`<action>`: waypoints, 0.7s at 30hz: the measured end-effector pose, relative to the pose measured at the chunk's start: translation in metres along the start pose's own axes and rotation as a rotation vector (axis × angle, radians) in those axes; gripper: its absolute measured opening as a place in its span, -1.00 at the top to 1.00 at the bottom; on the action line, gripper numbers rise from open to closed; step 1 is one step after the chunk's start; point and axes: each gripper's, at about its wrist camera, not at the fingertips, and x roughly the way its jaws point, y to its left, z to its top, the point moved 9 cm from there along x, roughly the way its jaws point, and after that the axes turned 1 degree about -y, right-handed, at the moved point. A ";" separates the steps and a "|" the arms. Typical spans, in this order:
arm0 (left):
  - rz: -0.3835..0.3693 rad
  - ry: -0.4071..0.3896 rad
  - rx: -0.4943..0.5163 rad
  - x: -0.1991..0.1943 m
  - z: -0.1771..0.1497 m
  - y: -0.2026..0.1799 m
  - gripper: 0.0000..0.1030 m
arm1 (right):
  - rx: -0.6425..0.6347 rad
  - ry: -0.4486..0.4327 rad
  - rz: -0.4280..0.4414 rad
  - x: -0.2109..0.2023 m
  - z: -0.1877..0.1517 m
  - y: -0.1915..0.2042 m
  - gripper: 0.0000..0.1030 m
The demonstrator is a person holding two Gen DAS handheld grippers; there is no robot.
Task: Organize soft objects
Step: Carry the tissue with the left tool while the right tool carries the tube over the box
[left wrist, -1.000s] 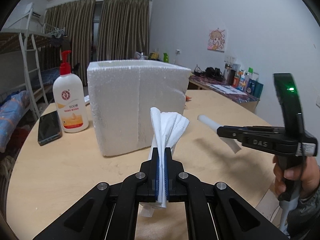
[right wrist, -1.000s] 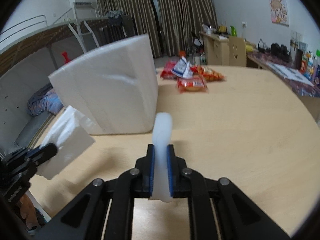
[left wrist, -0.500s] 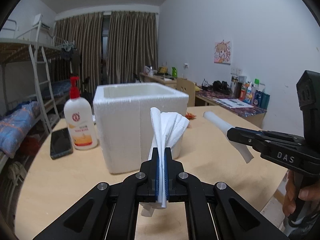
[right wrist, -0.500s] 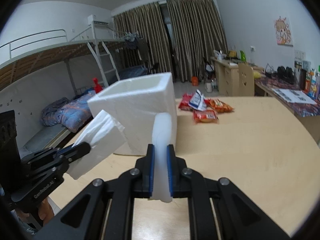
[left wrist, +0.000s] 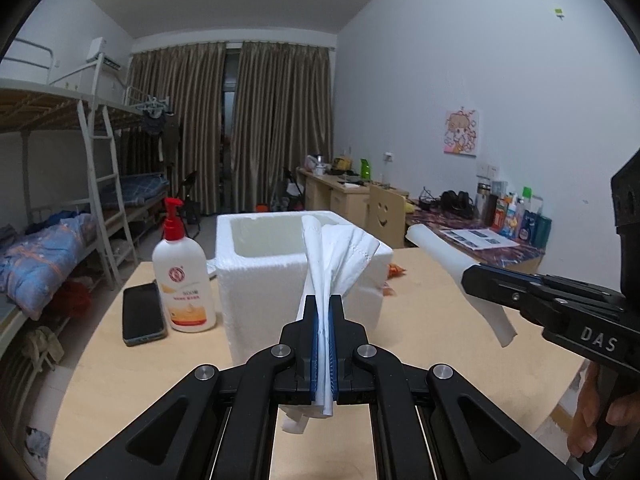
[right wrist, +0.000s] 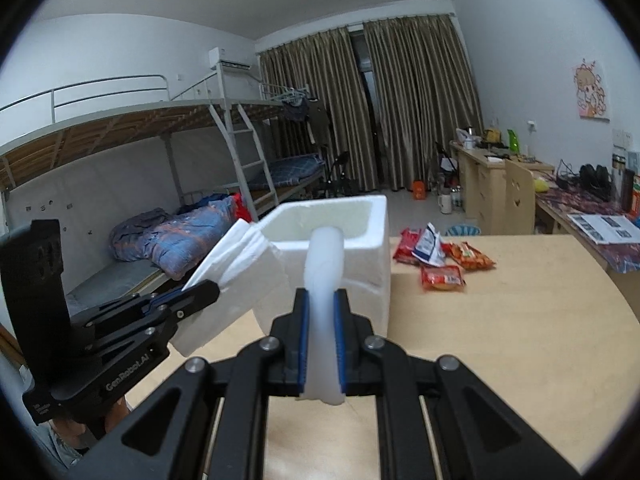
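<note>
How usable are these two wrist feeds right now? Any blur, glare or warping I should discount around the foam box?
Left wrist view: sharp, dim even ceiling light, no glare; fisheye bends the walls and blackens the corners; folded tissue covers part of the foam box. Right wrist view: equally sharp; the table edge curves from distortion; white foam strip blocks the box front.

"DAS" on right claw (left wrist: 476,280); "GenRoboLAI" on left claw (right wrist: 208,290).

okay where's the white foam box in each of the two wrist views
Left wrist: the foam box stands at centre, behind the folded tissue, right of the lotion bottle.
Right wrist: the foam box is centre-left, behind the white foam strip.
Shared landmark: the brown curtains.
</note>
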 end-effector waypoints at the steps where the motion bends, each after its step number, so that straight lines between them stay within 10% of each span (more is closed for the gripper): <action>1: 0.007 0.000 -0.005 0.001 0.003 0.003 0.92 | -0.005 -0.004 0.005 0.001 0.003 0.002 0.72; 21: 0.038 0.003 -0.013 0.027 0.055 0.023 0.92 | 0.007 0.004 0.044 0.033 0.048 -0.008 0.72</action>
